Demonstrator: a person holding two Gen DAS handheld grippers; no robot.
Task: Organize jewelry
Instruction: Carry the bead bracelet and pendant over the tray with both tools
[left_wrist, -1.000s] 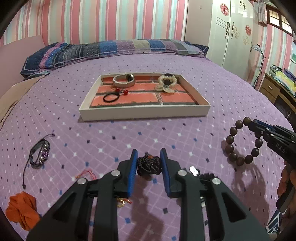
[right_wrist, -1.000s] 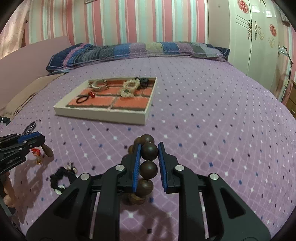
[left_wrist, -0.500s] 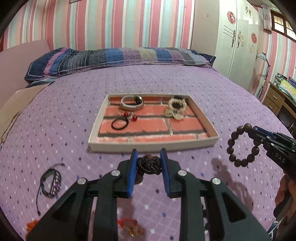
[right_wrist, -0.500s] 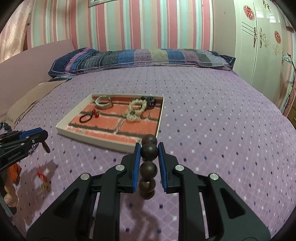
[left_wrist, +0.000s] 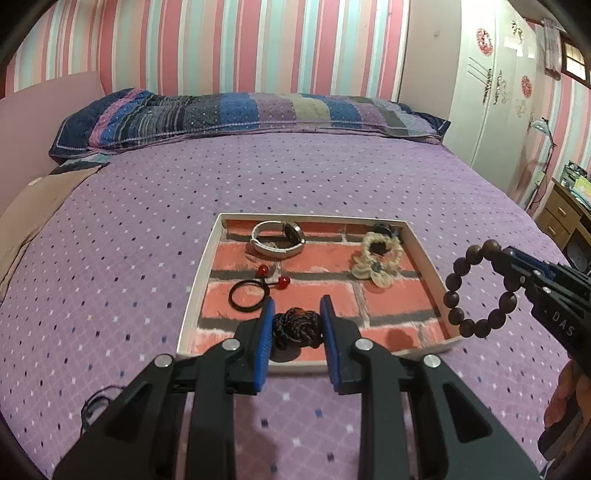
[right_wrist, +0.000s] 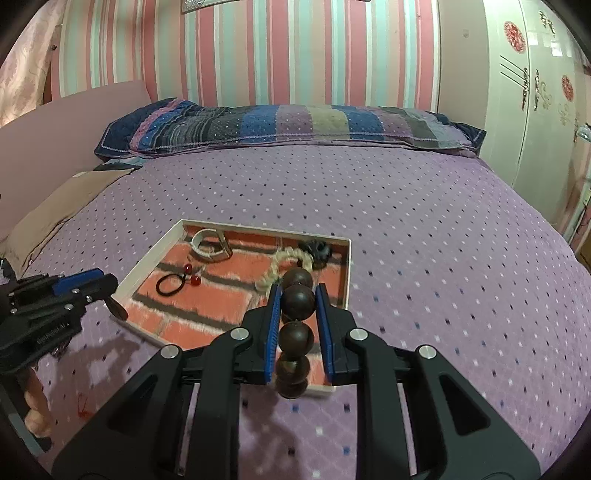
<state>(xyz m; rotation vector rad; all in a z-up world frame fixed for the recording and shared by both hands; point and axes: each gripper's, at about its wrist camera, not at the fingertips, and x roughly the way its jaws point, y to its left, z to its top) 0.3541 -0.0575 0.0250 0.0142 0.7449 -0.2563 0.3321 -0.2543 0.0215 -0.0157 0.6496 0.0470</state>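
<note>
Left gripper (left_wrist: 296, 325) pinching a dark braided knot (left_wrist: 295, 328), held over the near edge of the white tray (left_wrist: 195, 295). Right gripper (right_wrist: 296, 306) clamped on a wooden bead bracelet (right_wrist: 296, 299); the loop hangs off its tips at the tray's near right corner, clear of the bedspread (left_wrist: 129, 240). Tray has a brick-print floor and sits mid-bed. In it: pale bangle (left_wrist: 277, 242) far left, black hair tie with red beads (left_wrist: 249, 293) near left, cream crochet scrunchie (left_wrist: 376, 260) far right with a small black piece (left_wrist: 384, 228) just behind it. Striped pillow (left_wrist: 240, 116) at far end, white wardrobe (left_wrist: 495, 92) right.
</note>
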